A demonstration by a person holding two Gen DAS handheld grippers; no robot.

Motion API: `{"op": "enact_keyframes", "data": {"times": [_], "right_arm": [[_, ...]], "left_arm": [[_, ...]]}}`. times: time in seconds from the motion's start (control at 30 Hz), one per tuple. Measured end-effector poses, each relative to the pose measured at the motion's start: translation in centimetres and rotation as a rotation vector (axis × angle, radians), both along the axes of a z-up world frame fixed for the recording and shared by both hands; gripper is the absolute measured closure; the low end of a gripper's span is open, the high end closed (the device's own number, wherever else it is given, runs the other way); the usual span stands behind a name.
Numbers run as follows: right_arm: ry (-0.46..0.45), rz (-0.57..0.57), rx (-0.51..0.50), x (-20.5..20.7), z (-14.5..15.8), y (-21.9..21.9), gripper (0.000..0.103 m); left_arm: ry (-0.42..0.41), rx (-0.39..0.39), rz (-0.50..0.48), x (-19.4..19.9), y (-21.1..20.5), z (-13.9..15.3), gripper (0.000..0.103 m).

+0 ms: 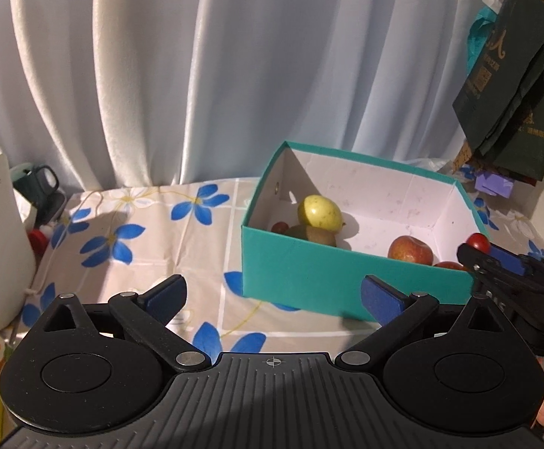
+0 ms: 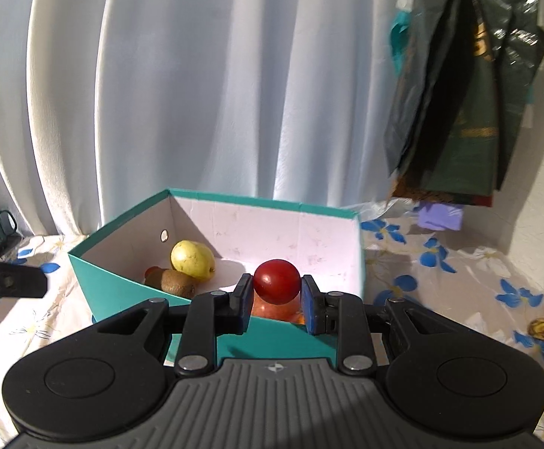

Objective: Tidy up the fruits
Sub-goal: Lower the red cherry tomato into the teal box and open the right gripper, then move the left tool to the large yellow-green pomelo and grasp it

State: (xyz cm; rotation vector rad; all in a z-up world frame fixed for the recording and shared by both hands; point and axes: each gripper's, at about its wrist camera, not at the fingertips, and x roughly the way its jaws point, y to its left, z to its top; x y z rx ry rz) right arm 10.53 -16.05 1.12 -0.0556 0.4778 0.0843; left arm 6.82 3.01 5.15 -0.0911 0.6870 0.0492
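A: What did the right gripper [image 2: 276,301] have?

B: A small red fruit [image 2: 276,286], pinched between its 2 blue pads [image 2: 309,308] and held above the near wall of the teal box [image 2: 122,284]. From the left wrist view the same fruit [image 1: 477,241] showed at the tip of that gripper [image 1: 483,250], over the box's [image 1: 346,284] right near corner.

A: And the left gripper [image 1: 273,295]?

B: Fingers spread wide, nothing between them — it hung over the flowered tablecloth [image 1: 140,232], just in front of the box.

A: What lay inside?

B: A yellow-green fruit [image 2: 191,260] toward the left wall, touching a brown kiwi [image 2: 176,282], with a bit of another red fruit [image 2: 151,271] just behind the kiwi. A red apple [image 1: 410,249] sat near the right front — partly hidden under the held fruit in the right wrist view.

A: Anything else?

B: Pale curtains [image 2: 197,93] behind, dark bags [image 2: 459,112] hanging at right.
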Motion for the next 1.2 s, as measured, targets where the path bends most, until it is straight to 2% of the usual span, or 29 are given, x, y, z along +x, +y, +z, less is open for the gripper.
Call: {"op": "enact_keyframes", "data": {"times": [0.13, 0.47, 0.53, 0.6, 0.77, 0.83, 0.9, 1.0, 1.07, 1.2], "right_arm": [[0.053, 0.023, 0.003, 2.3, -1.6, 1.0, 0.077], [0.061, 0.065, -0.035, 3.5, -2.3, 1.6, 0.076], [0.062, 0.059, -0.04, 3.5, -2.2, 1.5, 0.07], [0.055, 0.053, -0.041, 3.3, -2.0, 1.3, 0.049], [0.039, 0.023, -0.027, 2.5, -1.3, 0.8, 0.045], [0.019, 0.015, -0.007, 1.5, -0.4, 0.3, 0.034], [-0.022, 0.0, 0.012, -0.2, 0.6, -0.4, 0.018], [-0.074, -0.009, 0.036, -3.1, 2.0, -1.3, 0.007], [-0.095, -0.021, 0.056, -5.1, 2.6, -2.0, 0.002], [-0.083, -0.018, 0.118, -8.1, 2.6, -3.0, 0.0]], "left_arm": [[0.002, 0.001, 0.018, -0.3, 0.5, -0.2, 0.001], [0.035, -0.009, 0.039, 0.1, 0.8, -1.1, 0.001], [0.043, -0.004, 0.039, 0.2, 0.7, -1.3, 0.001], [0.048, 0.004, 0.04, 0.3, 0.6, -1.5, 0.001], [0.036, 0.022, 0.029, 0.1, 0.4, -1.6, 0.001], [0.031, 0.033, 0.025, -0.1, 0.3, -1.8, 0.001], [0.023, 0.047, 0.017, -0.2, 0.2, -2.0, 0.001], [0.01, 0.07, -0.015, -0.7, -0.1, -2.7, 0.001], [0.007, 0.077, -0.046, -1.2, -0.5, -3.2, 0.001], [0.018, 0.097, -0.094, -1.8, -1.8, -4.4, 0.001]]}}
